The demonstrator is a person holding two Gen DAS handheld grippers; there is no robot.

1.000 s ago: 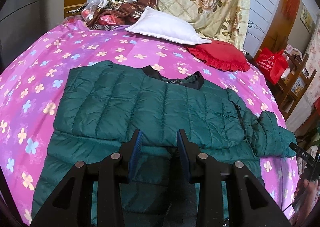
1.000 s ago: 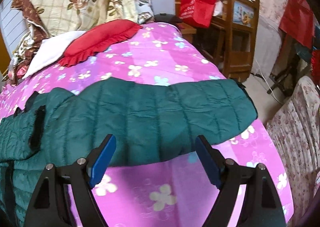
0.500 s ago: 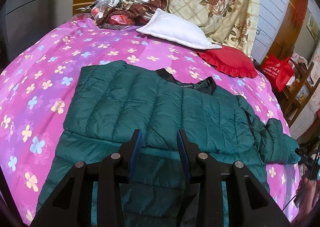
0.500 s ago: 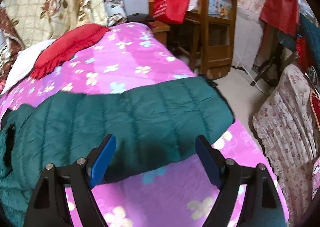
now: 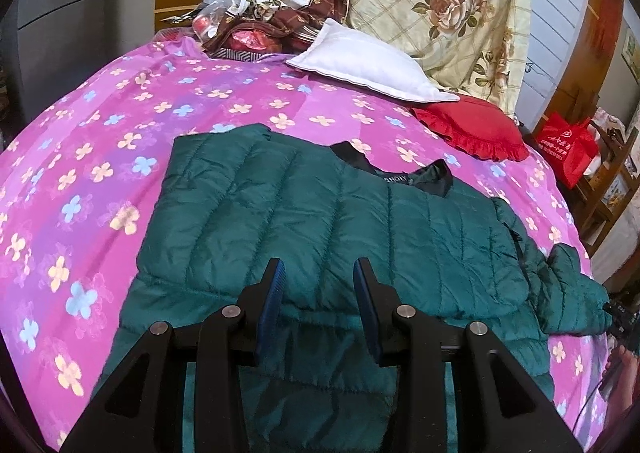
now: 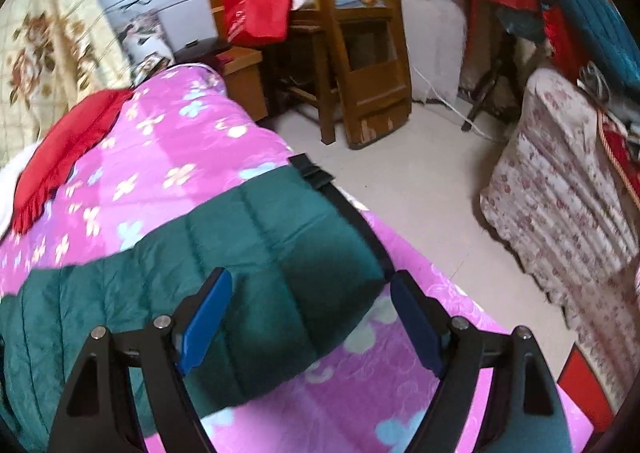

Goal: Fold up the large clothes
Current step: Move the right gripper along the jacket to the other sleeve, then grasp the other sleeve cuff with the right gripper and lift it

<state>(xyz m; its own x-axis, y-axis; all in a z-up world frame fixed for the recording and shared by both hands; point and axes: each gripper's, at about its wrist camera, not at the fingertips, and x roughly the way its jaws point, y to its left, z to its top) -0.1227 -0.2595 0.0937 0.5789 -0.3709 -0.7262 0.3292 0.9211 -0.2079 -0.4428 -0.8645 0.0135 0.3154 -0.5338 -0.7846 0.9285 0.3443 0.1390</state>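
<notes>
Left gripper (image 5: 318,299) first: jaws narrowly parted above the jacket (image 5: 320,221), blue pads (image 5: 272,301) to either side of a fold edge where one sleeve is laid across the body, though whether they pinch any fabric I can't tell from here. Right gripper (image 6: 308,317) stands wide, nothing between its fingers, hovering over the other sleeve (image 6: 224,261) near its black cuff (image 6: 310,173) (that view is a touch blurred). Only the left view gives the whole jacket: dark green, quilted, spread flat on the pink flowered bedspread (image 5: 100,157), black collar (image 5: 400,173) pointing toward the pillows, far sleeve trailing off to the right edge of the bed. That same view gives the head of the bed, with a white pillow (image 5: 368,65), a red frilled cushion (image 5: 472,129) just beside it, and a rose-print quilt (image 5: 440,5) propped behind. Over in the right view, the sleeve runs out to the bed's edge, and beyond it come the pale floor (image 6: 420,173), a wooden shelf (image 6: 360,53) with a red bag (image 6: 256,13) hanging, and a floral cover (image 6: 560,181) draped to the side.
</notes>
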